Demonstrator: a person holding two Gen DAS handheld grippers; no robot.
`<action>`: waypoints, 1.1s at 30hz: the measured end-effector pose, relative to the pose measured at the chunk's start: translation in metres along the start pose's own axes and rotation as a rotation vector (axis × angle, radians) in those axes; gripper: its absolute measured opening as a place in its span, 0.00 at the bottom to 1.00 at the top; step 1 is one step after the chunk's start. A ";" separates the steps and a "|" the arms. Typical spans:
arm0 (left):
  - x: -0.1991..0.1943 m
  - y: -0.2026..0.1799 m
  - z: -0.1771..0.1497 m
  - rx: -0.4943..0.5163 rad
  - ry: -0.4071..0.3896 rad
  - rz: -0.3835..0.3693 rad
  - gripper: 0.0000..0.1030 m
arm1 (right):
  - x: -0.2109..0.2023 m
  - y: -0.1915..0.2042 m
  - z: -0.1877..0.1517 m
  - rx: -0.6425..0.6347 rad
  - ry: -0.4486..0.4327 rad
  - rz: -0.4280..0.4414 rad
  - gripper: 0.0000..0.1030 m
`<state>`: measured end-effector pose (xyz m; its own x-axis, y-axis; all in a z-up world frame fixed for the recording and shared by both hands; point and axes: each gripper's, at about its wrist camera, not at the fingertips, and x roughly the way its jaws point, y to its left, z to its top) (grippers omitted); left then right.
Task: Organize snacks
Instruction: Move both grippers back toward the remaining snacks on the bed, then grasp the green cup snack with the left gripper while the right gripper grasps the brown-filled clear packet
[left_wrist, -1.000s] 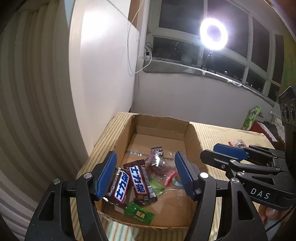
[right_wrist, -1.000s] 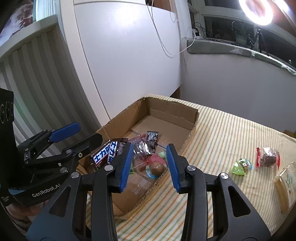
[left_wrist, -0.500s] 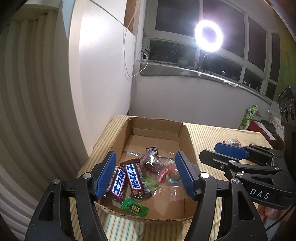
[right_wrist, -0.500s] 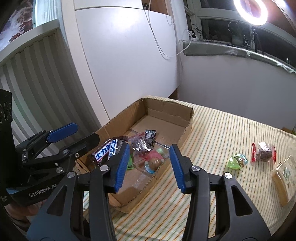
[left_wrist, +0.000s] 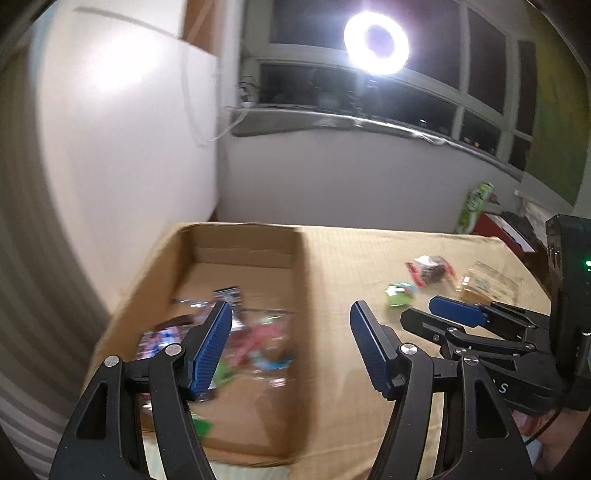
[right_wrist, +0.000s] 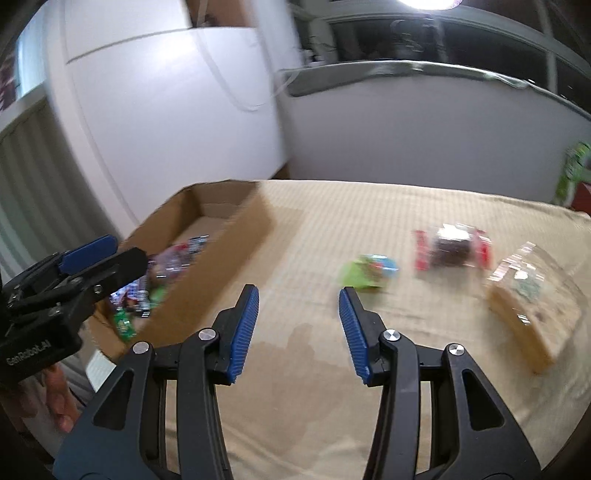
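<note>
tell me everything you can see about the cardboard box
The cardboard box is a shallow, open-topped brown tray with low walls and a flap folded inside its far end. It sits on the striped tablecloth at the table's left edge, near the white wall panel. Several wrapped snacks lie in its nearer half, blurred by motion; the far half shows bare floor. Nothing grips it: the left tongs hang open above it.

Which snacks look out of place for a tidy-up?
Three snacks lie loose on the striped cloth, outside the cardboard box: a green packet, a red-ended wrapper and a clear-wrapped pack. A faint stain marks the cloth.
</note>
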<state>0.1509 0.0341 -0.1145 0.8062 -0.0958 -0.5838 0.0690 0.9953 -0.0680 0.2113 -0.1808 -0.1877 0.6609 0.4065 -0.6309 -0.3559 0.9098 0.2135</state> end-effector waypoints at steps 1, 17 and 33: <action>0.003 -0.013 0.002 0.017 0.001 -0.014 0.64 | -0.003 -0.009 -0.001 0.014 -0.001 -0.010 0.46; 0.063 -0.095 0.000 0.081 0.130 -0.119 0.64 | 0.031 -0.098 -0.001 0.124 0.113 -0.012 0.53; 0.138 -0.103 0.000 0.046 0.259 -0.115 0.64 | 0.063 -0.118 0.036 0.036 0.143 -0.124 0.79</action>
<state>0.2557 -0.0818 -0.1879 0.6147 -0.2031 -0.7622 0.1827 0.9767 -0.1129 0.3189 -0.2599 -0.2255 0.5967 0.2772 -0.7531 -0.2516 0.9558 0.1524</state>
